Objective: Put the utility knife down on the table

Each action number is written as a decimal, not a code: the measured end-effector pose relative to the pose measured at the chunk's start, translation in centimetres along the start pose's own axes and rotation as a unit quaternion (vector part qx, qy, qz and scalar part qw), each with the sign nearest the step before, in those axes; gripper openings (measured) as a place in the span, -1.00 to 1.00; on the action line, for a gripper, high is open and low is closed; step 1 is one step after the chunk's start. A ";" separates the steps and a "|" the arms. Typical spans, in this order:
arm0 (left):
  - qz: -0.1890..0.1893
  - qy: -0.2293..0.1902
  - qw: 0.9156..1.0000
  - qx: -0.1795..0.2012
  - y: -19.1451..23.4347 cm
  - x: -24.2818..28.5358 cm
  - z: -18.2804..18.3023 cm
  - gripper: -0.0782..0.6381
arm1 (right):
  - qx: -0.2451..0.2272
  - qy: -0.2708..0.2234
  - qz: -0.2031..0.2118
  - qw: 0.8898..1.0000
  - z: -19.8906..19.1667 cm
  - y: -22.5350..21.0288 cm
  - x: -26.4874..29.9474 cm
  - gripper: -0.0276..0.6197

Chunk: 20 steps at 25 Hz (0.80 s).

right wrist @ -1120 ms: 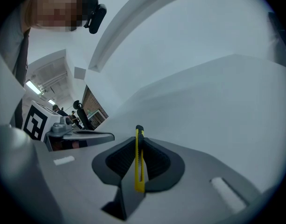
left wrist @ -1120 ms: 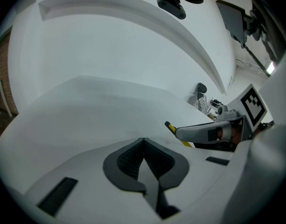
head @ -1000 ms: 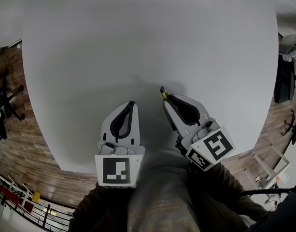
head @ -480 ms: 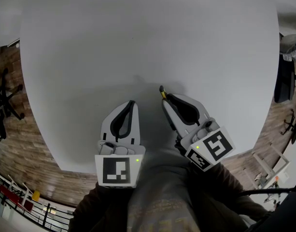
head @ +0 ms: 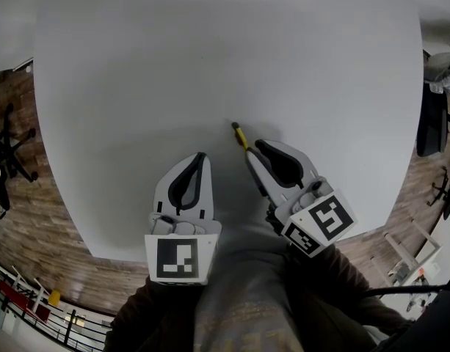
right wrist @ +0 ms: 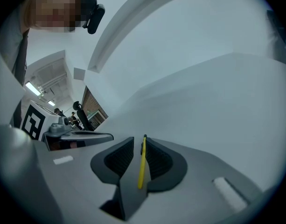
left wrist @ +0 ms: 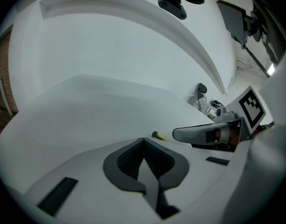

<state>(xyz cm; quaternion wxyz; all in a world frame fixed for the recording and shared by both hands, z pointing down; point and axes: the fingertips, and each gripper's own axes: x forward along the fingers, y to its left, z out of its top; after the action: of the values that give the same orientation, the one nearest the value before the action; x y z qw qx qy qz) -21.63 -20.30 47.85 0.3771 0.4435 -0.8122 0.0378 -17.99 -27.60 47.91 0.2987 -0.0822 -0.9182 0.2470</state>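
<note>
The utility knife (head: 240,135) is thin and yellow with a dark tip. It lies on the white table (head: 210,50) and sticks out past the tips of my right gripper (head: 252,153). In the right gripper view the knife (right wrist: 142,164) runs between the jaws, close against the right pad, with a gap to the left pad (right wrist: 120,158). My right gripper (right wrist: 139,142) is slightly open. My left gripper (head: 201,157) rests beside it near the table's front edge, shut on nothing, its pads meeting (left wrist: 143,143). The left gripper view shows the knife's dark tip (left wrist: 156,135) and the right gripper (left wrist: 198,133).
The table's curved edge runs close under both grippers, with the person's lap below. Wooden floor surrounds the table. A black office chair (head: 8,149) stands at the left and a dark chair (head: 431,123) at the right.
More of the knife now shows ahead of the right gripper's tips, and its tip lies farther forward and left. The right jaws have parted a little. The left gripper has not moved.
</note>
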 end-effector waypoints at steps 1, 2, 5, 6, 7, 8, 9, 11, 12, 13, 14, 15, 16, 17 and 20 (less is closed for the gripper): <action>0.000 -0.001 1.000 0.001 0.0 -0.1 0.1 -0.77 | 0.000 -0.001 0.000 1.000 0.1 0.0 0.0 -0.68; 0.000 -0.002 1.000 0.002 0.0 -0.1 0.2 -0.77 | -0.001 -0.003 -0.001 1.000 0.3 0.0 0.0 -0.68; 0.001 -0.008 1.000 0.004 0.0 -0.4 0.5 -0.77 | -0.010 -0.008 -0.003 1.000 0.7 0.4 0.0 -0.75; 0.002 -0.011 1.000 0.005 -0.1 -0.5 0.7 -0.78 | -0.014 -0.009 -0.002 1.000 0.8 0.6 -0.1 -0.82; 0.002 -0.014 1.000 0.008 -0.3 -0.7 0.9 -0.77 | -0.016 -0.010 -0.001 1.000 1.0 0.7 -0.3 -0.85; 0.002 -0.017 1.000 0.012 -0.6 -1.0 1.2 -0.77 | -0.018 -0.012 0.000 1.000 1.2 0.9 -0.6 -0.89; 0.001 -0.020 1.000 0.015 -1.0 -1.3 1.4 -0.77 | -0.020 -0.015 0.001 1.000 1.4 1.2 -0.9 -0.91; -0.001 -0.027 0.999 0.025 -1.6 -2.0 1.8 -0.77 | -0.025 -0.024 0.005 0.999 2.0 1.9 -1.5 -0.91; -0.002 -0.031 0.999 0.031 -1.9 -2.4 2.0 -0.77 | -0.029 -0.029 0.007 0.999 2.3 2.3 -1.7 -0.91; -0.004 -0.035 0.999 0.037 -2.1 -2.7 2.2 -0.77 | -0.033 -0.035 0.009 0.999 2.6 2.7 -1.8 -0.91; -0.005 -0.041 0.998 0.044 -2.4 -3.0 2.5 -0.77 | -0.037 -0.042 0.010 0.998 2.9 3.0 -2.0 -0.91; -0.007 -0.046 0.998 0.052 -2.7 -3.3 2.8 -0.77 | -0.041 -0.049 0.011 0.998 3.2 3.4 -2.3 -0.91; -0.009 -0.051 0.997 0.059 -3.1 -3.7 3.1 -0.77 | -0.045 -0.054 0.012 0.997 3.5 3.7 -2.6 -0.91; -0.009 -0.056 0.996 0.063 -3.5 -4.1 3.3 -0.78 | -0.049 -0.059 0.013 0.997 3.6 4.1 -3.0 -0.91; -0.008 -0.070 0.995 0.072 -4.5 -5.4 4.1 -0.77 | -0.060 -0.069 0.016 0.996 4.0 5.1 -4.2 -0.91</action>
<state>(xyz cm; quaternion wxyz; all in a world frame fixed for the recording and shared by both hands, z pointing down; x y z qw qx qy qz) -18.90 -20.92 40.22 0.2864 0.4776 -0.8282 0.0624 -16.94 -26.05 40.37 0.2248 -0.0976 -0.9484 0.2011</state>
